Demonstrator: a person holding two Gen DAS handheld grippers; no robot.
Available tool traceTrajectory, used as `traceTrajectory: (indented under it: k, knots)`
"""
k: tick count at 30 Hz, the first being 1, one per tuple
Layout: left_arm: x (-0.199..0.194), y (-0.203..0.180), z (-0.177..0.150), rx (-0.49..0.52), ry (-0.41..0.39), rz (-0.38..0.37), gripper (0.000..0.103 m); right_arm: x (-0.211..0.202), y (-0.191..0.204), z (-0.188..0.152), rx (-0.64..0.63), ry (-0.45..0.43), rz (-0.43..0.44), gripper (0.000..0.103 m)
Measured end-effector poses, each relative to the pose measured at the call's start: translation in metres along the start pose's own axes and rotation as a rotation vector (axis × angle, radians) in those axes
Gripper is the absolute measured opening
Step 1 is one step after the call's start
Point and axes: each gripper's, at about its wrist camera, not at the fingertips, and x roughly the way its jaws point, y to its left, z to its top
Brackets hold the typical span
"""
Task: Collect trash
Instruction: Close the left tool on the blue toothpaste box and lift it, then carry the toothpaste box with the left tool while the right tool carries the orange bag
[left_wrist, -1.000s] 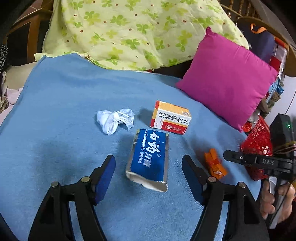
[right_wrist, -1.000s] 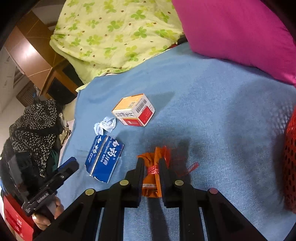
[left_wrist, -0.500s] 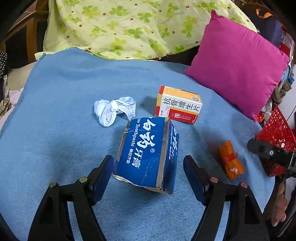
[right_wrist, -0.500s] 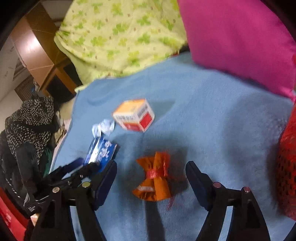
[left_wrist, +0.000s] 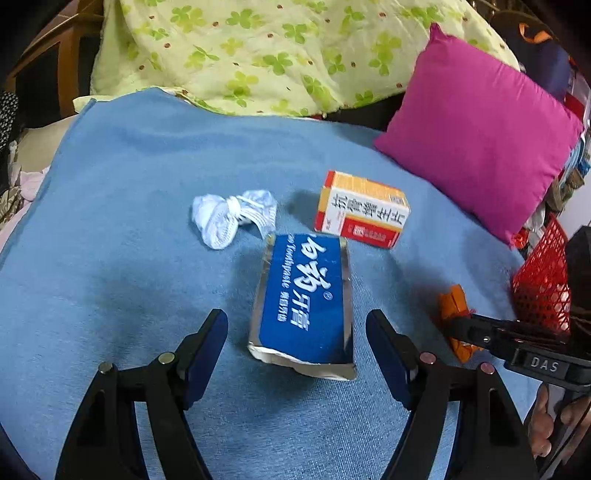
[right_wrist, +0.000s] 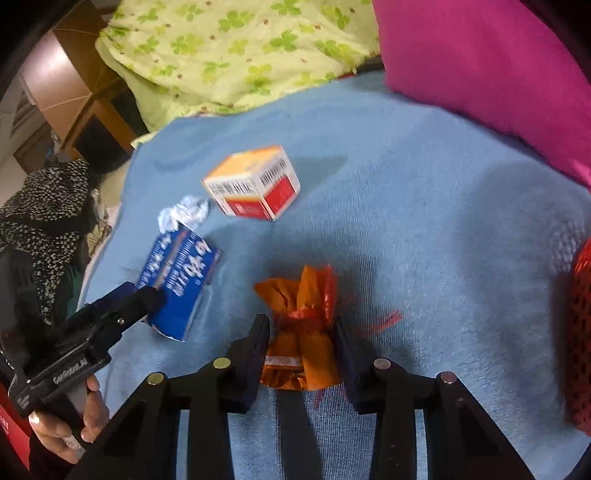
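Note:
A blue toothpaste box (left_wrist: 303, 299) lies flat on the blue blanket (left_wrist: 129, 258), its near end between the fingers of my left gripper (left_wrist: 295, 325). That gripper is open and its pads stand clear of the box. An orange wrapper (right_wrist: 301, 332) tied with red string lies on the blanket between the fingers of my right gripper (right_wrist: 301, 332). Those jaws are closing, with the pads right at the wrapper's sides. The wrapper (left_wrist: 452, 302) also shows at the right of the left wrist view. A red mesh basket (left_wrist: 543, 280) stands at the right edge.
A crumpled white wrapper (left_wrist: 232, 218) and an orange-and-white medicine box (left_wrist: 364, 214) lie beyond the toothpaste box. A magenta pillow (left_wrist: 476, 136) and a green clover quilt (left_wrist: 258, 48) border the blanket at the back. A person's hand (right_wrist: 66, 424) holds the left gripper's handle.
The right gripper went from shut on the orange wrapper to wide open, then sank and narrowed around it again. The toothpaste box stood tipped half a second ago and now lies flat.

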Motion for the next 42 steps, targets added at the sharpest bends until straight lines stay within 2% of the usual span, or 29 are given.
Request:
traceTrajectory:
  k: [4,8,9,12,19,24,27,38,42]
  knots:
    - [0.004,-0.001,-0.001,-0.012,0.009,-0.012,0.078,0.0,0.004,-0.002,-0.025,-0.012,-0.009,0.033]
    - [0.003,-0.003,-0.002,-0.017,-0.004,-0.019,0.078,-0.01,0.011,-0.004,-0.06,-0.05,-0.011,0.033]
    - [0.003,-0.004,-0.002,-0.014,-0.006,-0.019,0.075,-0.013,0.012,-0.004,-0.063,-0.059,-0.006,0.033]
    - [0.003,-0.008,-0.002,-0.002,0.0,-0.02,0.058,-0.022,0.014,-0.003,-0.063,-0.083,0.001,0.033]
    - [-0.016,-0.001,0.001,-0.03,-0.057,-0.006,0.057,-0.037,0.017,-0.002,-0.069,-0.122,0.004,0.033]
    - [-0.038,0.001,-0.001,-0.035,-0.11,0.028,0.057,-0.053,0.018,-0.004,-0.075,-0.161,0.018,0.033]
    - [-0.052,-0.003,-0.005,-0.007,-0.134,0.084,0.057,-0.063,0.02,-0.007,-0.086,-0.178,0.023,0.033]
    - [-0.087,-0.021,-0.02,0.04,-0.189,0.237,0.057,-0.092,0.027,-0.017,-0.098,-0.234,0.051,0.033]
    - [-0.096,-0.025,-0.03,0.023,-0.178,0.273,0.057,-0.099,0.027,-0.019,-0.104,-0.248,0.059,0.033]
